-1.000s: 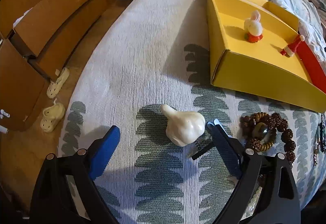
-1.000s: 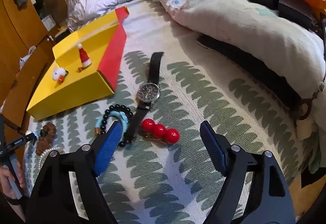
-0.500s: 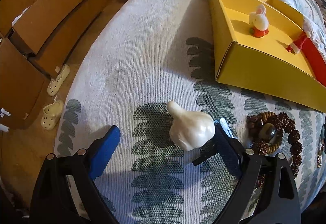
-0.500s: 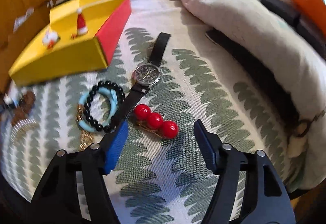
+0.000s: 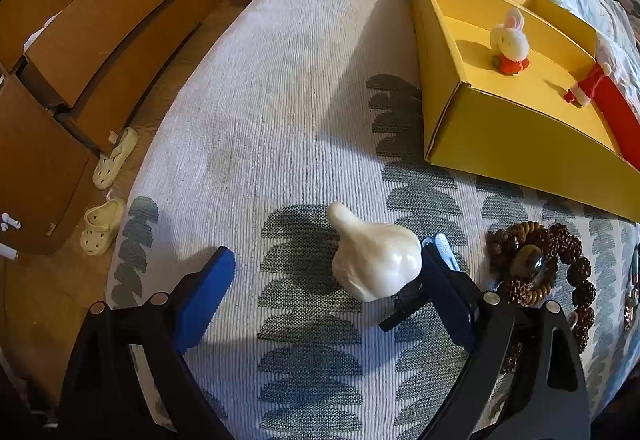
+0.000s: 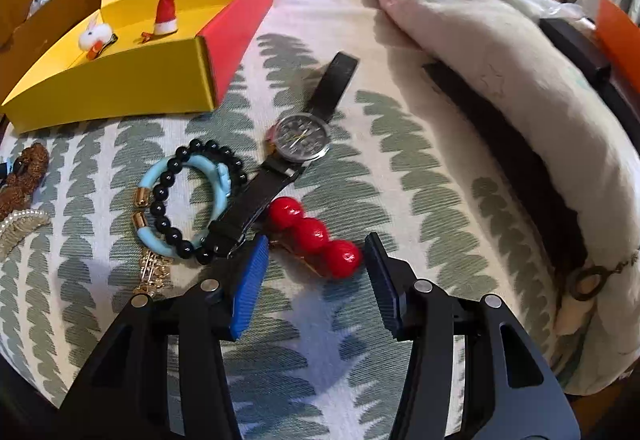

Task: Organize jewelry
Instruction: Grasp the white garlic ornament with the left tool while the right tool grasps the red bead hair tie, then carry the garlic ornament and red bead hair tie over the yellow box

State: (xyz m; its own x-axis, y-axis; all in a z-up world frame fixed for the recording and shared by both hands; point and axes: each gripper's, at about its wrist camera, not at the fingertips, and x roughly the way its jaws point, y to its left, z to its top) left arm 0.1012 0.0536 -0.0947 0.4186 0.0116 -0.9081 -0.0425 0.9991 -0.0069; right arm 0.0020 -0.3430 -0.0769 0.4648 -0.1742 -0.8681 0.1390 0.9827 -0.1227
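Your right gripper [image 6: 314, 260] is closing around the red bead clip [image 6: 312, 236], low center, not pinching yet. Your left gripper [image 5: 328, 272] is spread, waiting; yellow box [image 6: 120, 80] sits upper left.

In the right wrist view a box [image 6: 120, 80] fills the upper left, with a rabbit clip [image 6: 94, 34] and a hat clip [image 6: 165, 14] in it. A watch [image 6: 300, 138] lies at centre, a bead bracelet [image 6: 192, 196] to its left with a bangle [image 6: 218, 180] inside it, and a ball clip [image 6: 312, 234] just below the watch, between the right gripper [image 6: 316, 256] tips. In the left wrist view a shell clip [image 5: 374, 256] lies at lower centre against the right finger of the left gripper [image 5: 328, 268], a seed bracelet [image 5: 536, 264] to its right, the box above both.
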